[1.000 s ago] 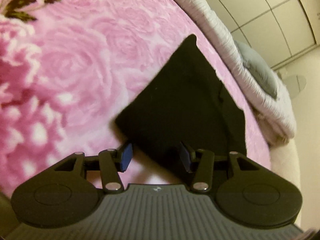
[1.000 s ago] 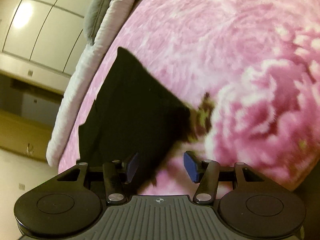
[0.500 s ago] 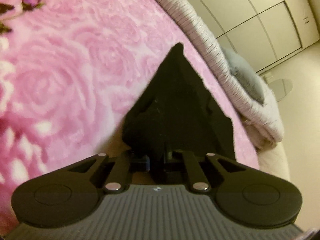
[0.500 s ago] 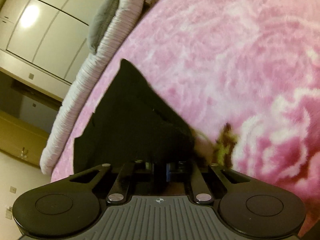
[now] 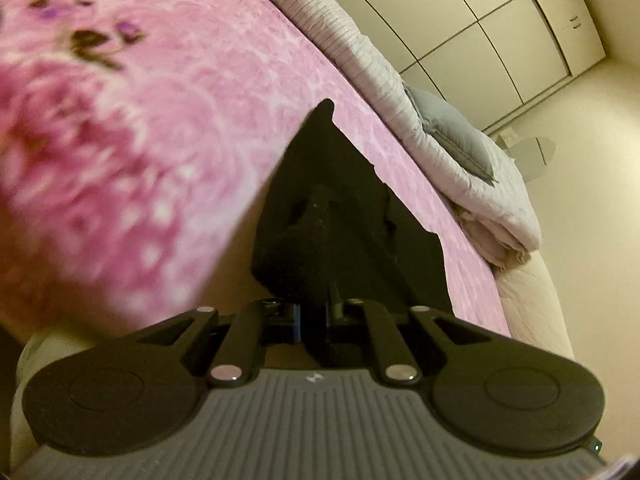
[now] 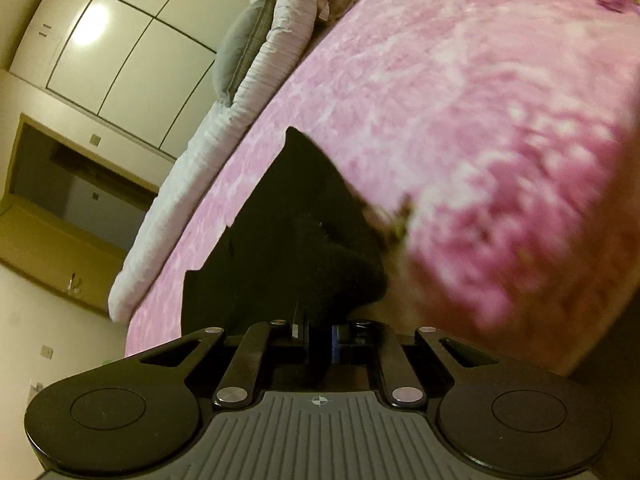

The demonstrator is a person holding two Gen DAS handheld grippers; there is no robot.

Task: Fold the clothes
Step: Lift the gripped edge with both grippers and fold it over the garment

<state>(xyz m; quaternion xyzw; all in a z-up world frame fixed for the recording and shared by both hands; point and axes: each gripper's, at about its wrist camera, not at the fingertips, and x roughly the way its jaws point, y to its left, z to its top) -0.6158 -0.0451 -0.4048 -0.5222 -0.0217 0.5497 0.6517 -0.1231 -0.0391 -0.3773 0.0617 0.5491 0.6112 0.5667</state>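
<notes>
The garment [image 5: 344,216] lies on the blanket [image 5: 168,128] covering the bed, running from the left gripper [image 5: 314,320] toward 12 o'clock. A rolled quilt [image 5: 360,52] lies along the bed's far edge at 1 o'clock, with a pillow [image 5: 452,136] on it; the wardrobe [image 5: 500,16] stands behind.

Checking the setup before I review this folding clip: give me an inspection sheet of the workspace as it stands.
Surface: pink floral blanket covering a bed.
Job's things: black garment, one near corner in each tool, lifted; far part lies on the blanket.
Clutter: rolled white quilt and grey pillow along the bed's edge.
Grippers: left tool and right tool both shut on the garment.
Cables: nothing seen.
Surroundings: pale wardrobe doors, a doorway.
</notes>
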